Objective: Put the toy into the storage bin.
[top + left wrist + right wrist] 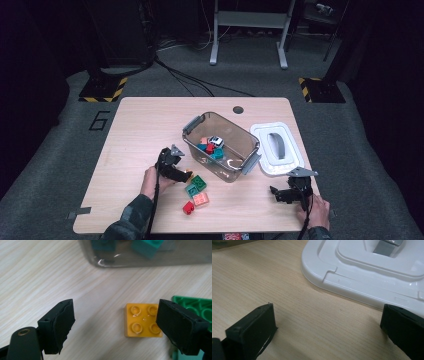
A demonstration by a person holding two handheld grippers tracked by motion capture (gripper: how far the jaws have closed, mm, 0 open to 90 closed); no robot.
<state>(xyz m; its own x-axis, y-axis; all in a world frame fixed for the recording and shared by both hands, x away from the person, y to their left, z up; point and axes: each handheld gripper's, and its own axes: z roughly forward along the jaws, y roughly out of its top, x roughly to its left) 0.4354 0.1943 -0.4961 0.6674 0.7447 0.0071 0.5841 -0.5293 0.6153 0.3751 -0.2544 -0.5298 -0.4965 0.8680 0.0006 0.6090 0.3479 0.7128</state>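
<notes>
My left gripper is open and low over the table, just in front of the clear plastic bin. A yellow four-stud brick lies flat between its jaws, close against the right one. Beside that jaw sits a green brick. My right gripper is open above bare wood at the front right, with nothing between its jaws. The bin's white lid lies just beyond it.
The bin holds several bricks in teal, red and white. A teal brick, a pink brick and a red brick lie near the table's front edge. A round cable hole marks the far edge.
</notes>
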